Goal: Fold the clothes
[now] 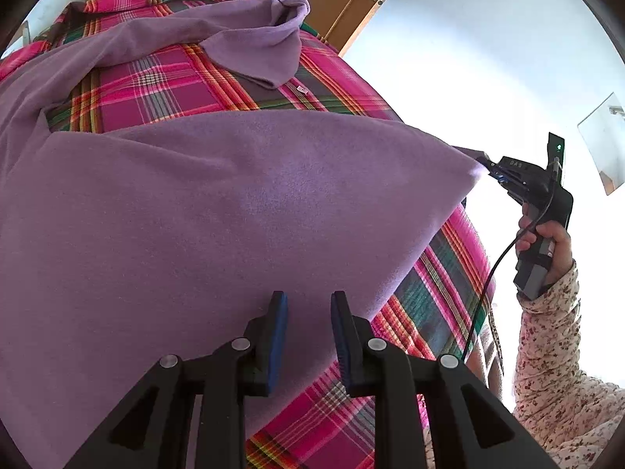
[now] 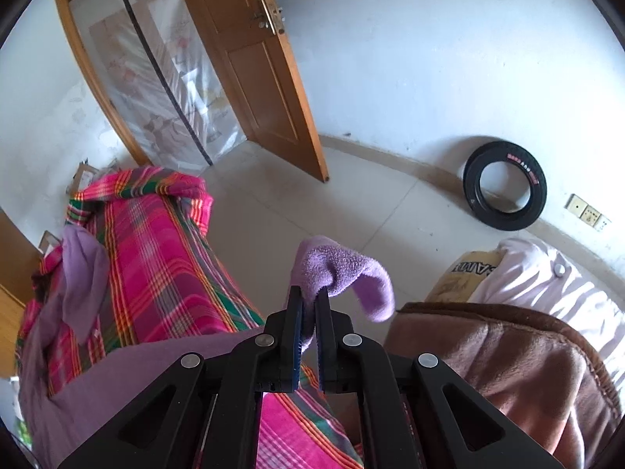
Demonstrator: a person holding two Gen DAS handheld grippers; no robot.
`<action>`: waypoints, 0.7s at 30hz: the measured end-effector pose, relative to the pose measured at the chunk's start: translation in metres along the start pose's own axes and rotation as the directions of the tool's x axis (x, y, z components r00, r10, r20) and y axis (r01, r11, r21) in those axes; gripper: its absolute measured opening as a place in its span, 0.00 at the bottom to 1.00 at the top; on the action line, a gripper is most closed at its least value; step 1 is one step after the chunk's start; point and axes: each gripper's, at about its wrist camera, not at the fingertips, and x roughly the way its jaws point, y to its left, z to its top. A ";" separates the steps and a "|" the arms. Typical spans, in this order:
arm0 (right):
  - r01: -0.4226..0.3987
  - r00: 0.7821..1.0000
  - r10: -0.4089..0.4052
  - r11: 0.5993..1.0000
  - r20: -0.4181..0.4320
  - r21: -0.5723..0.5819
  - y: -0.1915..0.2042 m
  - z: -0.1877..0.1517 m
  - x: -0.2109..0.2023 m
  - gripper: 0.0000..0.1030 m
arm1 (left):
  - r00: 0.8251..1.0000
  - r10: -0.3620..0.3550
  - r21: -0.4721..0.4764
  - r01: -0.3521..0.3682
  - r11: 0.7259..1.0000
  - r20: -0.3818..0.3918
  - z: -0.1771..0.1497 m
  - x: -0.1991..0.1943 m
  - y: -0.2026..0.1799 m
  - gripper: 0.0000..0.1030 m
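Observation:
A purple fleece garment [image 1: 203,211] lies spread over a pink plaid bedsheet [image 1: 164,90], one sleeve [image 1: 258,47] folded toward the far end. My left gripper [image 1: 308,301] hovers open just above the garment's near hem, nothing between its blue pads. My right gripper [image 1: 486,166] pinches the garment's right corner and pulls it out taut. In the right wrist view that gripper [image 2: 308,297] is shut on a bunch of the purple fleece [image 2: 343,269], which flops over its tips. A hand [image 1: 547,242] in a floral sleeve holds the right gripper.
The plaid sheet [image 2: 156,258] covers a bed that runs toward a wooden door [image 2: 254,70]. A brown blanket [image 2: 500,355] and a white pillow [image 2: 547,277] lie at the right. A black tyre [image 2: 504,185] leans on the wall, with tiled floor [image 2: 293,203] between.

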 end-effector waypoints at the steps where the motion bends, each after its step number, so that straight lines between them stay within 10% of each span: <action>1: 0.011 1.000 -0.011 1.000 -0.023 0.002 -0.001 0.000 0.005 0.06 | 1.000 -0.003 -0.001 0.003 1.000 0.001 0.000 0.000 0.000 0.23; 9: 0.012 0.986 0.002 0.996 -0.168 0.085 -0.023 -0.014 0.030 0.12 | 1.000 0.000 0.015 0.000 1.000 -0.008 -0.004 -0.002 -0.005 0.23; 21: 0.015 0.988 0.005 0.992 -0.154 0.126 -0.039 -0.021 0.016 0.21 | 0.998 0.068 0.119 -0.067 0.991 -0.004 -0.007 0.005 -0.028 0.35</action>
